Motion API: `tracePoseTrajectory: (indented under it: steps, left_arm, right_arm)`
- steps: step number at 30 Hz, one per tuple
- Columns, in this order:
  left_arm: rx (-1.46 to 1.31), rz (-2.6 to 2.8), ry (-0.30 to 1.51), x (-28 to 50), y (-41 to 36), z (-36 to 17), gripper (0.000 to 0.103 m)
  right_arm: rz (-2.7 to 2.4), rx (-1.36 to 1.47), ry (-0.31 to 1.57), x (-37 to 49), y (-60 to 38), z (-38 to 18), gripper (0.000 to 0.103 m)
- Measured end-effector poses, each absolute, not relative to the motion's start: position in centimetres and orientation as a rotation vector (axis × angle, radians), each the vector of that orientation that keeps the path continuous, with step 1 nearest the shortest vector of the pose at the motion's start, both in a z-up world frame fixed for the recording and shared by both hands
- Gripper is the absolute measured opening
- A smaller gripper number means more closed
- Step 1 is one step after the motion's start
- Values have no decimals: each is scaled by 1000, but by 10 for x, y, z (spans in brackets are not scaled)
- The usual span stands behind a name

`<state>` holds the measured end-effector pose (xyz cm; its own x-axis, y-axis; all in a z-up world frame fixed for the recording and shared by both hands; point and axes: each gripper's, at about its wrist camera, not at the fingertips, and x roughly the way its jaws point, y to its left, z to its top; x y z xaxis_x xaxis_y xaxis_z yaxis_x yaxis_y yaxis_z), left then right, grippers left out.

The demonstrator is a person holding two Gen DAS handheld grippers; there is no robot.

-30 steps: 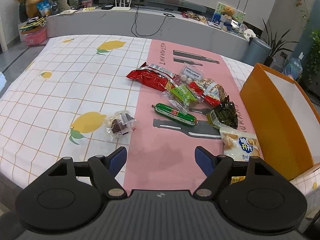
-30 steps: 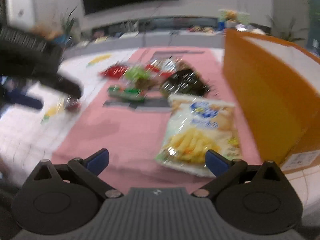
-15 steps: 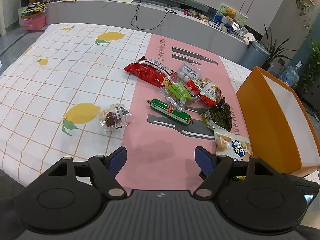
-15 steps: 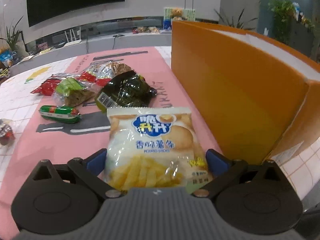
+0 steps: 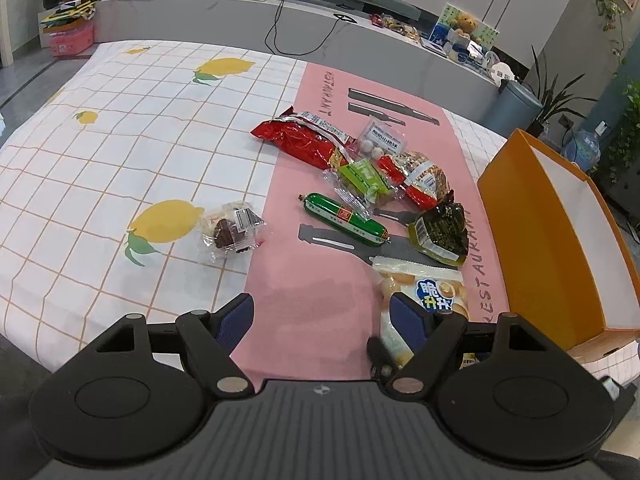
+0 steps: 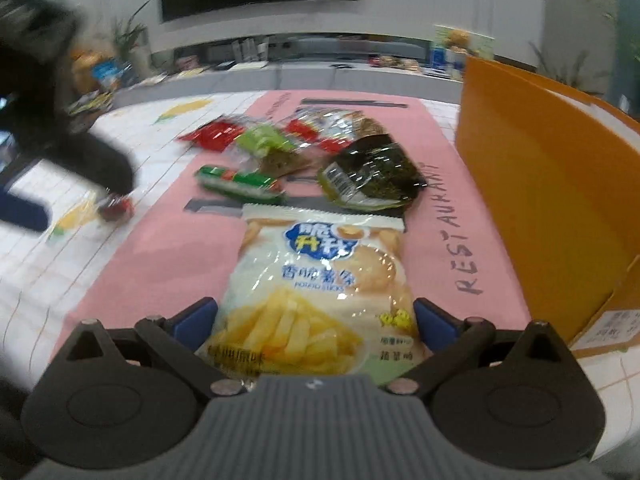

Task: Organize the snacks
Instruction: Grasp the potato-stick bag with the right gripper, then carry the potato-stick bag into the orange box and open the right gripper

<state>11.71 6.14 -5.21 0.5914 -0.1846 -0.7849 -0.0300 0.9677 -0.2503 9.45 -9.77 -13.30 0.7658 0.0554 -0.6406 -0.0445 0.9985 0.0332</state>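
Pink "RESTAURANT" runner [image 6: 460,248] fills mid-frame, where the "POTATO STICKS" bag [image 6: 320,280] lies between the wide-spread right gripper [image 6: 316,316], unpinched, while the left gripper [image 5: 320,316] gapes empty, lower centre.

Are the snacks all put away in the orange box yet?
Not yet. The part of the orange box that shows looks empty. The right gripper is open around the potato sticks bag, which lies on the pink mat, not yet pinched. The left gripper is open and empty. The green sausage, seaweed pack, red bag and cake packet are all left.
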Motion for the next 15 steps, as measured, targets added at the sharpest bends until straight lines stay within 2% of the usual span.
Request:
tracePoseTrajectory:
  steps: [11,15]
  left_arm:
    - [-258,-70,937,119,67,-52,91]
    - [-256,-69,934,119,68,-52,91]
  right_arm:
    - [9,-7,650,103,-85,-139,100]
    - [24,5,630,100,-90,-136,89]
